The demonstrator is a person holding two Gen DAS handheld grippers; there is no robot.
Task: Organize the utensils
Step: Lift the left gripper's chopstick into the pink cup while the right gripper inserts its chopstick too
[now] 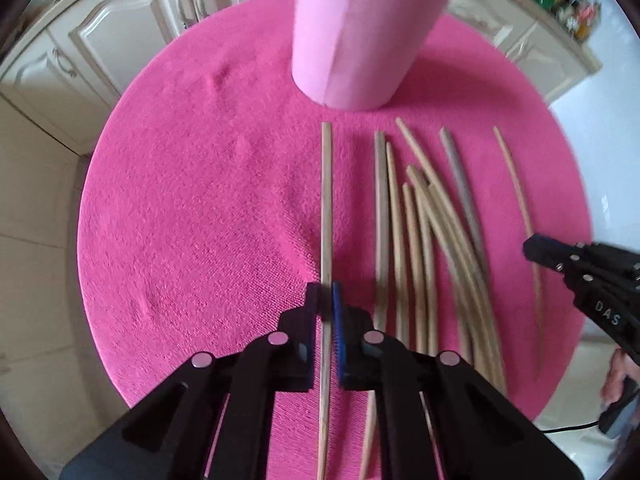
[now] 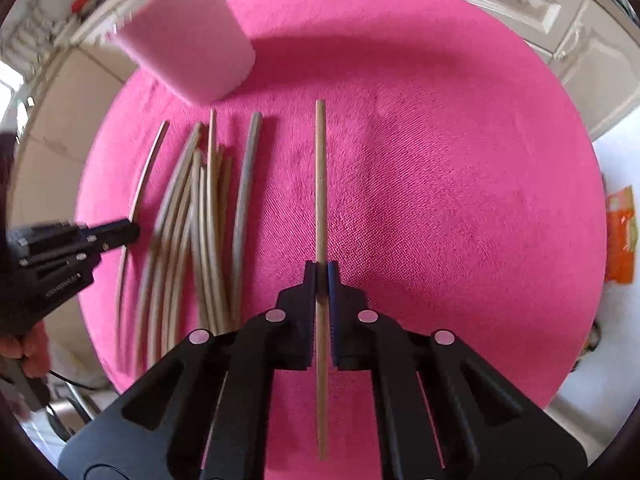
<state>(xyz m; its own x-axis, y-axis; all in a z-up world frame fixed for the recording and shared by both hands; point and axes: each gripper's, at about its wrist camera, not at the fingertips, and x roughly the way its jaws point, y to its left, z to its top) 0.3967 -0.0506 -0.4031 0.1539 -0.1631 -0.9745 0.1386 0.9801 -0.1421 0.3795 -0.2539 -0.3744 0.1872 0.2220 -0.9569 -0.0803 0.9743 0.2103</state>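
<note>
A single chopstick (image 1: 326, 216) is clamped between the closed pads of the left gripper (image 1: 327, 302), and another chopstick (image 2: 320, 184) is likewise pinched by the right gripper (image 2: 321, 280), each stick lying at an outer edge of the loose bundle of chopsticks (image 1: 432, 240) on the pink mat (image 1: 200, 220). The step in hand is judged to be the lift toward the pink cup (image 1: 360, 40) just beyond the sticks; it is best done straight up, so neighbours are not dragged, and each stick should be tipped upright before it is lowered into the cup. Only in the left wrist view is the cup's white rim seen; an orange packet (image 2: 620, 236) off the mat is shown only in the right wrist view.
</note>
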